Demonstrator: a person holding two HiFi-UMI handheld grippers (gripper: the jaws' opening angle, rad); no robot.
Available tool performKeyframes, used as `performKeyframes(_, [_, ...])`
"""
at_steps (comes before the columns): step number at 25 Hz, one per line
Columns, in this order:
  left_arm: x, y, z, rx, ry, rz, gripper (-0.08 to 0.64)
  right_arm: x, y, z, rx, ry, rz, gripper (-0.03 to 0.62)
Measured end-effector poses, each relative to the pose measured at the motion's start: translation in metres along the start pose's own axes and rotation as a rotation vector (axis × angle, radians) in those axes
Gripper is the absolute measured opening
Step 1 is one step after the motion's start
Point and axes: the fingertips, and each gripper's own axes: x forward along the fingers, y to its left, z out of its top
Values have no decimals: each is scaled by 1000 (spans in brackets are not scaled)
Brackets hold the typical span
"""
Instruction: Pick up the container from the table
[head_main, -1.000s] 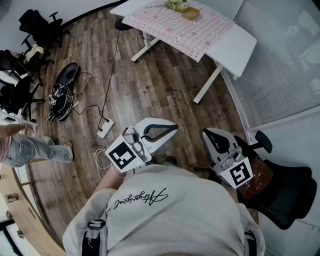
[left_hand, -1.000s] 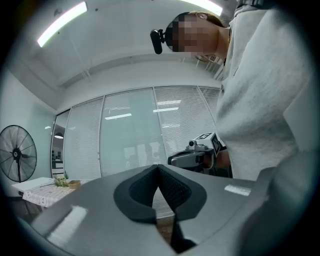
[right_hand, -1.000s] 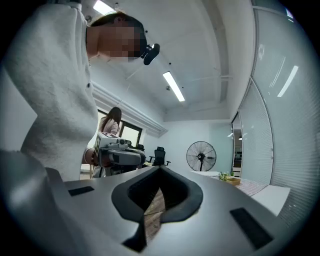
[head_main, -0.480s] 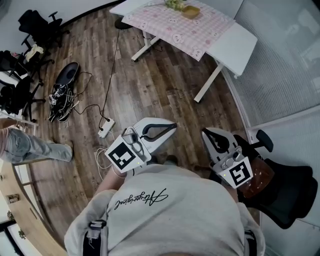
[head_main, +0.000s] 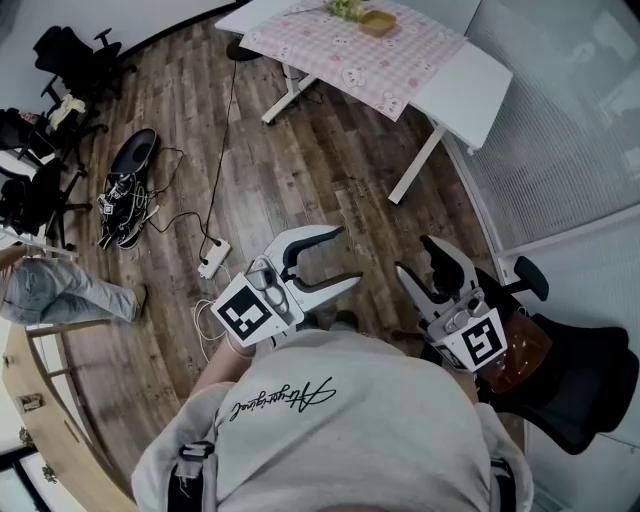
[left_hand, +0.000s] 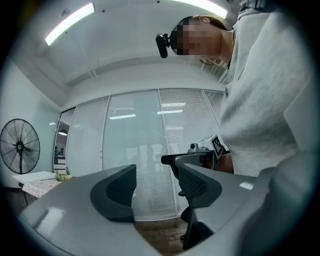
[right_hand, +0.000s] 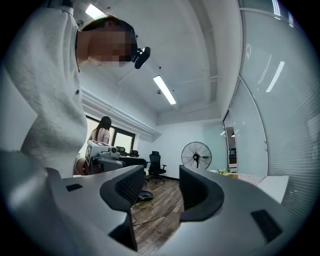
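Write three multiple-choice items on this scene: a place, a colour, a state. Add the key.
1. Where is the container? A on the floor; B on a chair; C on the table.
2. What colour is the tablecloth? A pink; B blue; C green.
3. How is the left gripper? A shut on the container; B open, empty; C shut on a cable.
1 C, it sits on the clothed tabletop; 2 A, pink checks show; 3 B, its jaws have just been opening, nothing between them.
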Motion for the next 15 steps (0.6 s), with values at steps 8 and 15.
performKeyframes(8, [-5, 8, 3, -39, -17, 12, 415, 5, -5, 0, 13, -13, -53, 438])
performKeyframes(15, [-13, 13, 6, -52, -54, 25, 449, 8, -3, -4, 12, -1, -61, 490])
